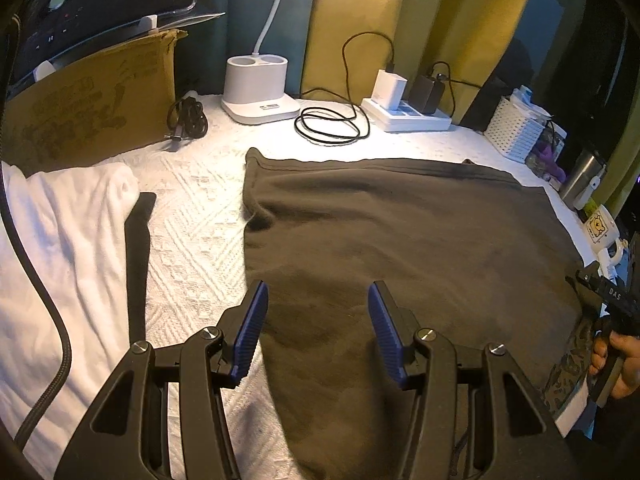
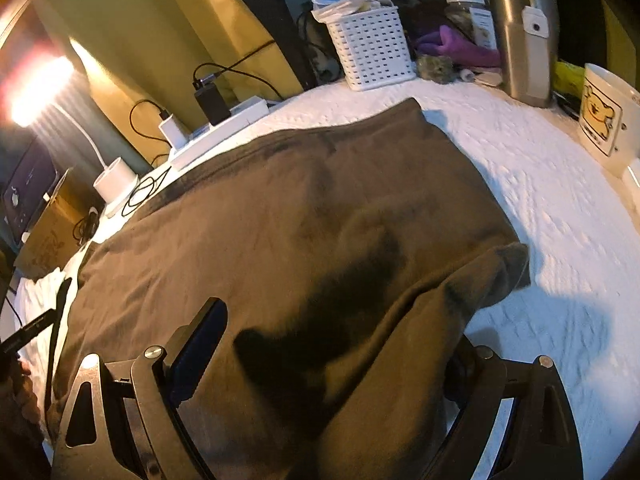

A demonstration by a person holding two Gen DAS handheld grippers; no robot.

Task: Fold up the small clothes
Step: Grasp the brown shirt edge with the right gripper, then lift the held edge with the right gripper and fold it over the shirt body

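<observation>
A brown garment lies spread flat on the white textured cover. My left gripper hovers open over the garment's near left part. Its blue pads are apart with nothing pinched between them. In the right wrist view the same garment fills the middle, with a rumpled corner at its right edge. My right gripper stands wide open at the garment's near edge. A fold of cloth lies between its jaws and hides the right finger; the left finger shows.
A white cloth and a black strip lie to the left. At the back stand a cardboard box, a lamp base, a power strip with chargers and coiled cables. A white basket, steel flask and mug sit right.
</observation>
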